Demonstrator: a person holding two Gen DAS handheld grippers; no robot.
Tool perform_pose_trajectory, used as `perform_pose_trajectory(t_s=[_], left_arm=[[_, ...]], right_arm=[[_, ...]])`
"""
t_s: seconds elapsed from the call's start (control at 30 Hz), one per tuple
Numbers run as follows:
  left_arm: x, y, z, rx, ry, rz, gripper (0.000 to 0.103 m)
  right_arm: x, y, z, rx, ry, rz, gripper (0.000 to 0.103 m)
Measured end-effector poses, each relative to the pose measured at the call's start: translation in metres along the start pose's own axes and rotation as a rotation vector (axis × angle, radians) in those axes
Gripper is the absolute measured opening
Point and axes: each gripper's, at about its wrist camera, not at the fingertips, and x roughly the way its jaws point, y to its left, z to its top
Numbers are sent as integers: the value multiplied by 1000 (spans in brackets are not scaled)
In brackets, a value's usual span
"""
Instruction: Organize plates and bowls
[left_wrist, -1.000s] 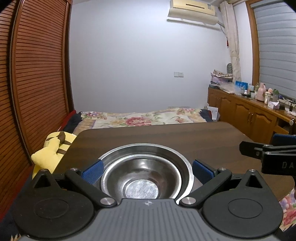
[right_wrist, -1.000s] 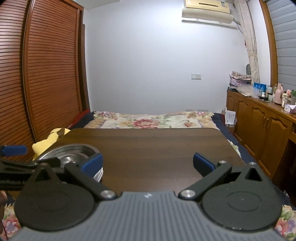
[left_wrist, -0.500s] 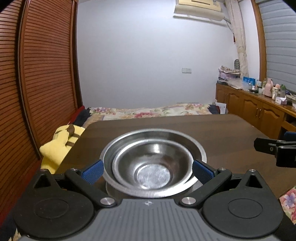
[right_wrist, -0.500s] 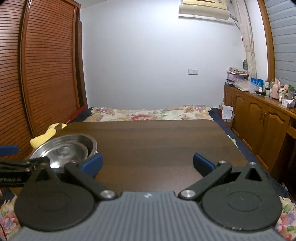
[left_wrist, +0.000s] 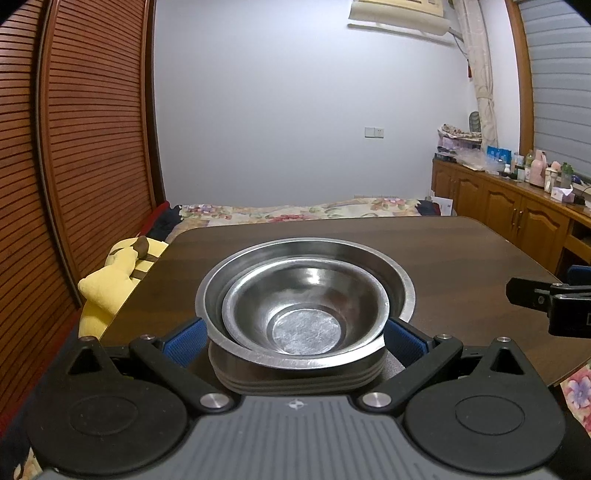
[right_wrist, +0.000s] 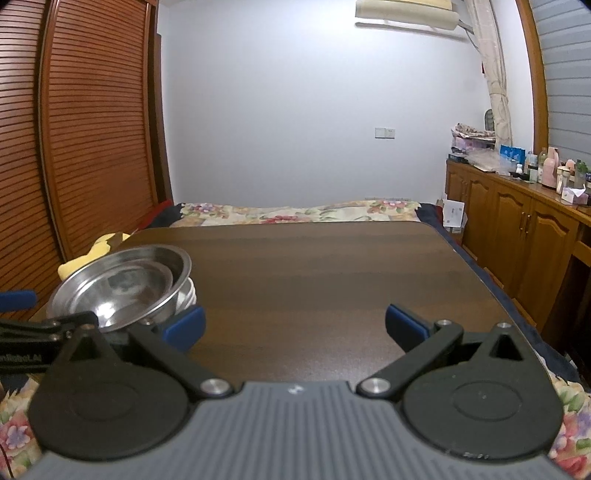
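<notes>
A small steel bowl (left_wrist: 306, 328) is nested in a wider steel bowl (left_wrist: 399, 284), and both rest on a short stack of ribbed dishes (left_wrist: 295, 380) on the dark wooden table (left_wrist: 461, 251). My left gripper (left_wrist: 294, 339) is open, its blue pads (left_wrist: 184, 339) flanking the stack's base on both sides. The right wrist view shows the same bowls (right_wrist: 122, 284) at the table's left, with a left finger (right_wrist: 48, 325) in front of them. My right gripper (right_wrist: 294, 325) is open over bare table and holds nothing. It also shows in the left wrist view (left_wrist: 546, 299).
A yellow plush toy (left_wrist: 110, 280) lies off the table's left edge beside slatted wardrobe doors (left_wrist: 74, 147). A bed with a floral cover (right_wrist: 295, 214) lies beyond the far edge. Wooden cabinets (right_wrist: 517, 229) carrying bottles line the right wall.
My left gripper has dropped lower and come in around the bowl stack, so the bowls are seen more from the side and closer. Both grippers have stayed open.
</notes>
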Motion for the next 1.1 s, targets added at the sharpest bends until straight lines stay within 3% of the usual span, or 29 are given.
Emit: perform_pose_trajectory(t_s=[1.1], left_arm=[[-2, 1, 2, -5, -2, 1, 103]], right_arm=[[-1, -6, -1, 6, -4, -2, 103]])
